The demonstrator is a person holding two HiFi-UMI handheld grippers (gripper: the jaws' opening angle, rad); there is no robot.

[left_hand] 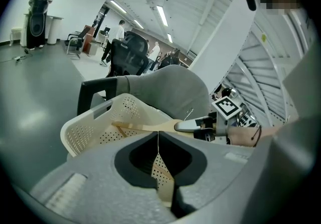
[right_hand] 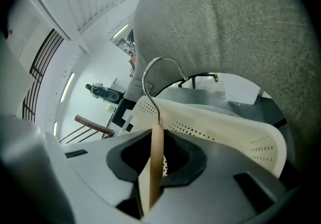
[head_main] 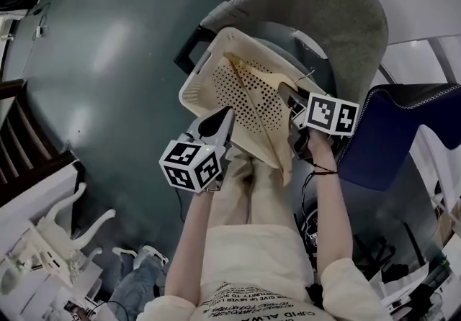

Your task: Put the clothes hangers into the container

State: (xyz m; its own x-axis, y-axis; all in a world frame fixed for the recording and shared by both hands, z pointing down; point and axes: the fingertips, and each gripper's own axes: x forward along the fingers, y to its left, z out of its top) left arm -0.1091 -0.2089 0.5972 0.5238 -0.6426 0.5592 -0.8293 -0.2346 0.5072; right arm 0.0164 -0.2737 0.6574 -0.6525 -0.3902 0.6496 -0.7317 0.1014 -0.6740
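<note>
Right gripper view gives me the curved wire hook [right_hand: 150, 75] clearly. Right gripper [right_hand: 156, 137] clamps the flat wooden hanger [right_hand: 155, 162] over the perforated cream basket [head_main: 204, 71]. Left gripper [left_hand: 158, 135] pinches the basket's wall.

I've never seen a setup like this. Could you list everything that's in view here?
laundry basket: one, cream, perforated, on the armchair's seat.
clothes hanger: one, light wood with a metal hook, over the laundry basket.
armchair: one, grey with black armrests, under the laundry basket.
padded seat: one, dark blue, right of the armchair.
office chair: one, black, in the background.
left gripper: one, grey, shut on the laundry basket's rim.
right gripper: one, grey, shut on the clothes hanger.
person's arms: two, cream sleeves, one behind each gripper.
</note>
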